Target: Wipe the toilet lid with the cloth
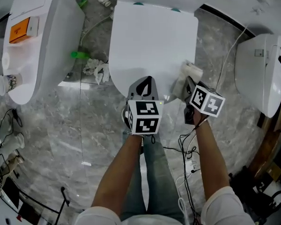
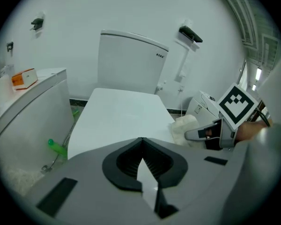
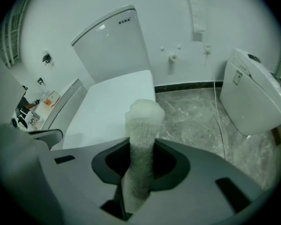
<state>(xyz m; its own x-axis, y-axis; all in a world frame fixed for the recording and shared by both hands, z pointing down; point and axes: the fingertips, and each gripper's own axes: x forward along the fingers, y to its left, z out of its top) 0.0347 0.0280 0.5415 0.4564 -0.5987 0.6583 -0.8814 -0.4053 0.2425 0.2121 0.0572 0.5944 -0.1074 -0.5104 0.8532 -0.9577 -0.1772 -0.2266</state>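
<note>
**Cloth poised at the lid's edge.** The closed white plastic toilet lid (image 1: 152, 41) lies bare just beyond both sets of fingertips, and the wiping looks to be at its very start. The right gripper (image 1: 186, 84) has its jaws clamped on a rolled white terry cloth (image 3: 143, 125). The cloth's free end juts past the fingertips over the lid's front right edge; whether it touches the surface cannot be told. The left gripper (image 1: 145, 84) hovers over the lid's front rim, just left of the cloth, with its jaws pressed together on nothing.

The next move probably calls for laying the cloth's end flat on the lid. It would then sweep away from the fingertips toward the upright white tank (image 2: 129, 60), pressed firmly enough that the roll does not fold back.

Counted, there is one lid and one tank. Two more white fixtures stand by: a second toilet (image 1: 262, 74) well right of the right fingers, and a rounded unit (image 1: 37, 36) well left of the left fingers. There are also two grippers, one cloth, and one small orange box (image 1: 21, 29) on that left unit.
</note>
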